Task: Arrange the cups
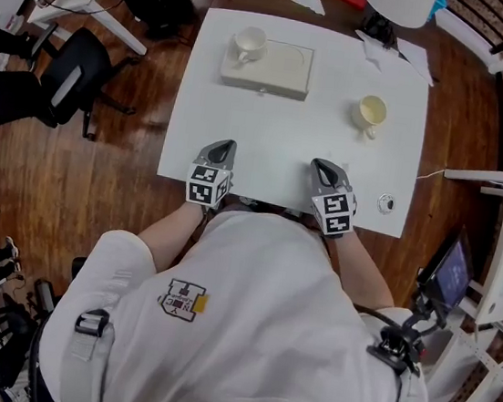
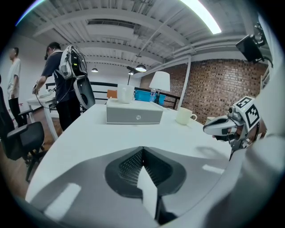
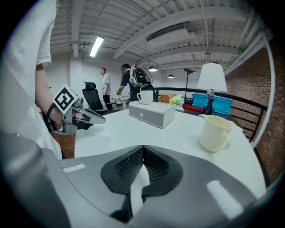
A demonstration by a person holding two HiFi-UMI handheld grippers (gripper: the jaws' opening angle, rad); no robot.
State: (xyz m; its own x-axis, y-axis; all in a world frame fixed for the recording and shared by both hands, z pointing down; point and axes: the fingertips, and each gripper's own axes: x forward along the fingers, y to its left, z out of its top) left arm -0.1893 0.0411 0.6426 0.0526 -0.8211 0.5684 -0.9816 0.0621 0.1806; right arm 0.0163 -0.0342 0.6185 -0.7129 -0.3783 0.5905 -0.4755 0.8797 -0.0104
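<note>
The left gripper (image 1: pixel 223 149) and right gripper (image 1: pixel 321 168) are held at the white counter's (image 1: pixel 268 147) near edge, jaws together and empty, with a white cup (image 1: pixel 249 43) on the box (image 1: pixel 282 75) and a cream cup (image 1: pixel 370 115) on the counter farther right.

Bare table (image 1: pixel 269 138) lies open ahead; only the box (image 1: pixel 287 73) and cream cup (image 1: pixel 370 113) stand farther off
</note>
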